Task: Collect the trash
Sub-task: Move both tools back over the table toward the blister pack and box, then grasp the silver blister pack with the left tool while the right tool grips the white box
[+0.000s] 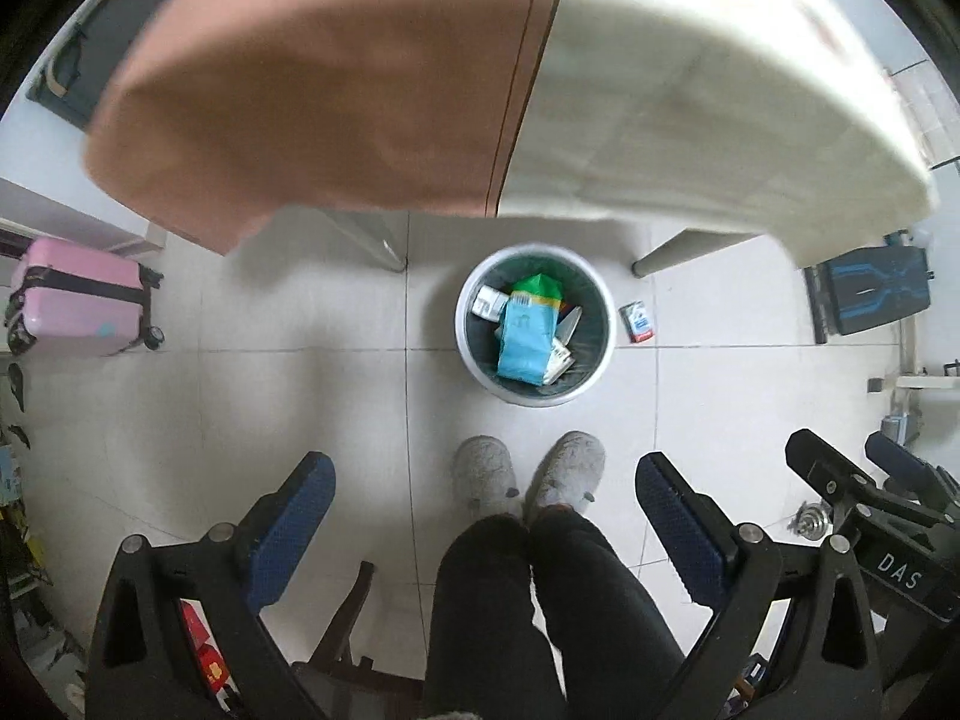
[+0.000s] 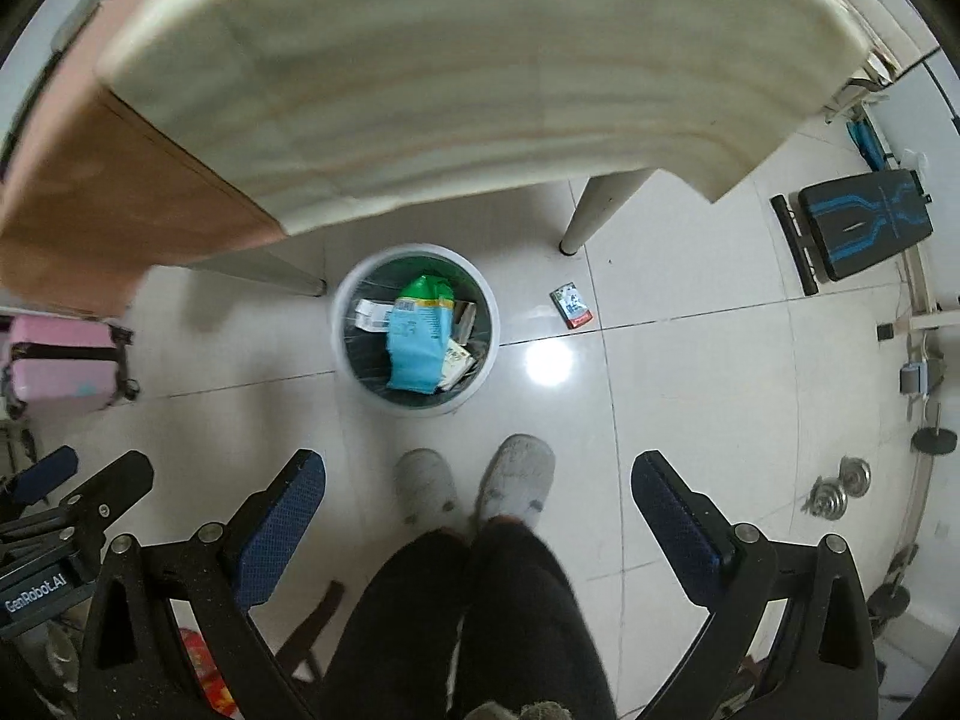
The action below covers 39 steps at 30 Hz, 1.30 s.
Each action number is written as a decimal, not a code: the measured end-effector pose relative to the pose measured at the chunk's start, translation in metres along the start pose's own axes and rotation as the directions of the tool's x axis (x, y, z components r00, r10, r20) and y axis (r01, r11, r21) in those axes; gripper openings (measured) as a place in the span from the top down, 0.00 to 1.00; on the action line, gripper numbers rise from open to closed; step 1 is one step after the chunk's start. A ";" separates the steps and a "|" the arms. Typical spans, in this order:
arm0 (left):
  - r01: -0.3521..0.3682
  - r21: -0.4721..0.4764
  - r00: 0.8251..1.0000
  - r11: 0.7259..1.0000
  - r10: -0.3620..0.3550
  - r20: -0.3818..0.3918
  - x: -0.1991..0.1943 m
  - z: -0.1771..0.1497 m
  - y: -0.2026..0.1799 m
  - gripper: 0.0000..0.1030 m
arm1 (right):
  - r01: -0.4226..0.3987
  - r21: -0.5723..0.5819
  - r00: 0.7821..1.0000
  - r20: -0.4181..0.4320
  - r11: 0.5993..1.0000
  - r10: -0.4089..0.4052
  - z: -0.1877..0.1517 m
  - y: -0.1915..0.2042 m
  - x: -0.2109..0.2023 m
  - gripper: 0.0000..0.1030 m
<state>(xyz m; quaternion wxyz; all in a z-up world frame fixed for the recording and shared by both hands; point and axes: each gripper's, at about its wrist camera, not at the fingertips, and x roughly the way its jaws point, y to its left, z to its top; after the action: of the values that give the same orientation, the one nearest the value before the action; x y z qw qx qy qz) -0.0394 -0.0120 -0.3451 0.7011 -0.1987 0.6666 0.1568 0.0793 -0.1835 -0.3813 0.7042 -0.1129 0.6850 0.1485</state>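
A white round trash bin [image 1: 465,333] [image 2: 351,360] with a dark liner stands on the tiled floor under the table edge. It holds a light blue packet [image 1: 525,339] [image 2: 414,348], a green packet [image 1: 537,287] [image 2: 427,291] and small cartons. A small red and blue packet [image 1: 638,321] [image 2: 571,305] lies on the floor to the bin's right. My left gripper [image 1: 483,486] is open and empty, high above the floor. My right gripper [image 2: 477,483] is open and empty, beside the left one, at about the same height.
A table with a white and a pink cloth [image 1: 660,90] [image 2: 450,60] overhangs the bin; its legs [image 2: 591,216] stand close by. The person's slippered feet [image 1: 528,471] [image 2: 474,483] stand just before the bin. A pink suitcase [image 1: 78,306] is left, a black bench [image 2: 864,225] and weights [image 2: 840,486] right.
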 end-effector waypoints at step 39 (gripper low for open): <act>-0.260 -0.471 0.950 0.843 0.311 0.032 -0.043 0.414 0.029 0.00 | -0.040 -0.414 0.996 0.059 0.909 0.071 0.625 0.130 -0.101 0.00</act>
<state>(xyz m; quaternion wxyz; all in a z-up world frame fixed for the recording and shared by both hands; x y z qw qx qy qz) 0.3054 0.2173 -0.2910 0.6373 -0.2491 0.5937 0.4235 0.6119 0.1588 -0.2526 0.6844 -0.2342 0.6152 0.3136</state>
